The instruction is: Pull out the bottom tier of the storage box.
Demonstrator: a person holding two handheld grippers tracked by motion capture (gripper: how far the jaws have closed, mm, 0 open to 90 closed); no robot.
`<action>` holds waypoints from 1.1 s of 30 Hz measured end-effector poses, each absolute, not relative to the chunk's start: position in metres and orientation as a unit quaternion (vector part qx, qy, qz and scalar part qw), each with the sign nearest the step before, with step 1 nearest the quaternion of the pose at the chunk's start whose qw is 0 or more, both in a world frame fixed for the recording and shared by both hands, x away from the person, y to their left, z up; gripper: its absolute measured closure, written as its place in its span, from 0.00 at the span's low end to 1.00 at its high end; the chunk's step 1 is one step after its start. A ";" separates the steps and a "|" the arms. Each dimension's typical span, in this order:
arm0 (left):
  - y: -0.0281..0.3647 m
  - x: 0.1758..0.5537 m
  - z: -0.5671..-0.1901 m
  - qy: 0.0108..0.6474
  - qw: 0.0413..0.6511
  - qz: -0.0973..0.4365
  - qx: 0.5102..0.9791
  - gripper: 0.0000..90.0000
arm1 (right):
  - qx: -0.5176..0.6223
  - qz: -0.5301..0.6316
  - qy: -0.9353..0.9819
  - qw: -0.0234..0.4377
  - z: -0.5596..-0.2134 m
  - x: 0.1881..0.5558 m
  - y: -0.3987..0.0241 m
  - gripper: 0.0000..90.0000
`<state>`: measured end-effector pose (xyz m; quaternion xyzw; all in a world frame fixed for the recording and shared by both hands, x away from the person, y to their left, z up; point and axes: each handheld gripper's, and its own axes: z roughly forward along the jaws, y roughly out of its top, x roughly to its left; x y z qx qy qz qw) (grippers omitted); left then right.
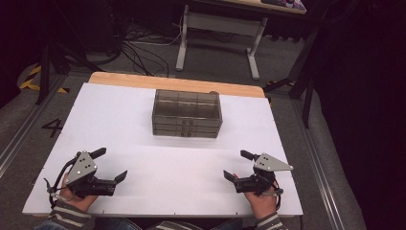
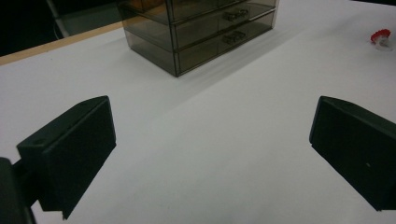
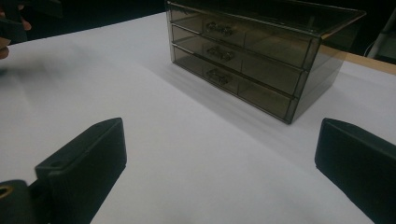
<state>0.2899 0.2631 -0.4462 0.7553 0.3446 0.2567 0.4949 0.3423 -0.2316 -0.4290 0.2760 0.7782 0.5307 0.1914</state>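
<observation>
**Both grippers wait wide apart, drawer unit untouched at mid-table**

The smoky translucent drawer unit (image 1: 187, 114) stands toward twelve o'clock on the white table (image 1: 143, 129), square to the near edge, with its three stacked drawers facing the person. That orientation probably serves the work: the small handles (image 3: 218, 52) run down the front in a column, open to an approach from six o'clock. All three drawers look shut, and the compartments on top appear empty, though the tinted walls make that hard to confirm.

The left gripper (image 1: 112, 165) rests at about seven o'clock and the right gripper (image 1: 238, 166) at about five, each well apart from the unit and held low over the table. Both have their jaws spread wide with nothing between them (a ready stance, I would judge, one to each side of the unit so either can reach in). In the left gripper view a small red and clear object (image 2: 382, 37) lies on the table off to the right; what it is cannot be told.

The only legible writing is a dark "4" (image 1: 51, 127) marked on the floor at nine o'clock. The unit carries no readable brand or label.
</observation>
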 end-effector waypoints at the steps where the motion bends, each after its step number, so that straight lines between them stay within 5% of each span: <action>1: 0.263 0.290 -0.446 0.344 0.495 0.258 0.755 0.01 | 0.275 0.531 0.779 0.190 -0.428 0.343 -0.230 0.03; 33: 0.260 0.293 -0.447 0.341 0.489 0.254 0.762 0.02 | 0.235 0.522 0.802 0.169 -0.409 0.373 -0.168 0.01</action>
